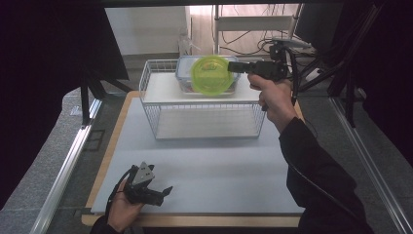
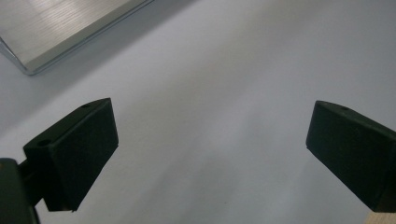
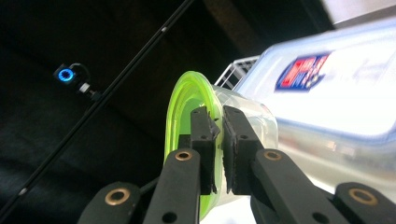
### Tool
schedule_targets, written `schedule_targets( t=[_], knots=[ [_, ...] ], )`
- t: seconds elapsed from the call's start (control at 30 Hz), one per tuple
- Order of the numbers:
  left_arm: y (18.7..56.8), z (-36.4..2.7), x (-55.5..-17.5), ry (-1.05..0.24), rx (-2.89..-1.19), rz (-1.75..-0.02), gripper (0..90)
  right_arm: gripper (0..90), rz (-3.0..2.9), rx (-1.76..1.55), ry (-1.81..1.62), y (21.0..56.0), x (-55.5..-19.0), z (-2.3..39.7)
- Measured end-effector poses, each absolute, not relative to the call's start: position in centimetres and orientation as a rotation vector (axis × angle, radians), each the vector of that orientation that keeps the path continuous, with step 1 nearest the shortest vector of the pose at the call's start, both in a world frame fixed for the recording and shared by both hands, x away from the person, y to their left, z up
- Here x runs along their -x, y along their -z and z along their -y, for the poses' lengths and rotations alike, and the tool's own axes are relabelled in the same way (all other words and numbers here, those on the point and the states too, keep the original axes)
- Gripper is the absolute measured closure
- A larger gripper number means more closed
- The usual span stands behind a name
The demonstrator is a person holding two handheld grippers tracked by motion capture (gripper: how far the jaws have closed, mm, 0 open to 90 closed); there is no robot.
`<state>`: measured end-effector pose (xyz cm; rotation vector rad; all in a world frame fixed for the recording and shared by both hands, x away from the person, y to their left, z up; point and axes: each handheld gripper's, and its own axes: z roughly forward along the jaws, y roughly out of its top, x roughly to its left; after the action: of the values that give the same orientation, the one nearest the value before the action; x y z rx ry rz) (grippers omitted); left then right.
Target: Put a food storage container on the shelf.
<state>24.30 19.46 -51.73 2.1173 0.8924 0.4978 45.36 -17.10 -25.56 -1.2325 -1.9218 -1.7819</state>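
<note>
Sleeve and forearm came up my right side of the high view, the hand raised well above the table (image 1: 204, 170) with the right gripper (image 1: 234, 67) pointing level toward the left; my left hand sat low at the near left corner of the white mat, the left gripper (image 1: 163, 191) lying close to the surface and aimed to the right.

Behind the mat stood a white wire basket rack (image 1: 151, 105) with a shelf on top; on that shelf rested a clear storage box (image 1: 182, 80) with a bluish lid, and in the right gripper view its lid (image 3: 336, 88) showed a red and blue label; the raised green thing hung in front of that box, so part of the box was covered in the high view; dark curtains closed off both sides, and a metal rail (image 1: 63, 170) ran along the left edge.

In the right gripper view the right gripper (image 3: 219, 119) had its jaws drawn together, clamped on the rim of a round clear container with a bright green lid (image 3: 180, 121), held tipped on its side in the air just beside the box; I saw the same green lid (image 1: 210, 74) face-on from above; the left gripper (image 2: 210, 135) had its jaws wide apart with only bare white mat between them.
</note>
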Motion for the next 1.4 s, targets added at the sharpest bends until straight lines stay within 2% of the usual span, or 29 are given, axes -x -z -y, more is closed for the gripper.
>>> schedule_targets(
  t=[0.37,0.77,1.03,1.17,1.4],
  knots=[
    [51.6,-19.4,-24.2,-0.507,-2.112,-0.870,2.4,84.2,1.929,1.354,1.829,23.3,-49.1,15.8],
    [51.7,-19.3,-24.2,-0.492,-2.113,-0.857,2.4,83.9,1.863,1.467,1.819,24.6,-52.3,14.1],
    [51.8,-19.1,-24.2,-0.480,-2.128,-0.853,2.4,79.9,1.914,1.541,1.822,25.0,-52.8,13.7],
    [51.8,-19.0,-24.2,-0.476,-2.138,-0.851,2.4,74.4,1.983,1.570,1.804,25.0,-52.8,13.5],
    [51.9,-19.0,-24.3,-0.469,-2.150,-0.848,2.4,74.0,2.002,1.581,1.790,25.1,-53.1,13.6]
  ],
)
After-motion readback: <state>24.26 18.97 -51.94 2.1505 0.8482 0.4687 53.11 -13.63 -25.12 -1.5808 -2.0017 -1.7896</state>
